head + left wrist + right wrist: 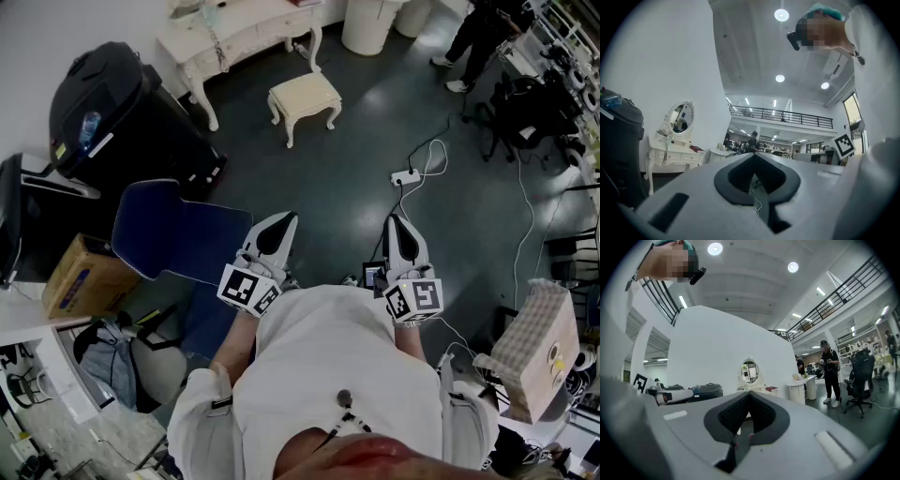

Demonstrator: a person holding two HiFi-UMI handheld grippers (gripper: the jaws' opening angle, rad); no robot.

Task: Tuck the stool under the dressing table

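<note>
dressing table (246,39) cut off by the head view's top edge.

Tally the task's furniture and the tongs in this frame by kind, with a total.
Cream carved dressing table: 1
Cream cushioned stool: 1
White handheld tongs: 2 (left tongs, right tongs)
Total: 4

Open dark floor (347,187) ahead up to the stool (304,97), stool standing clear of the dressing table (246,33), power strip (406,176) lying on the floor at right, black bin (108,108) and blue panel (178,230) crowding the left
</note>
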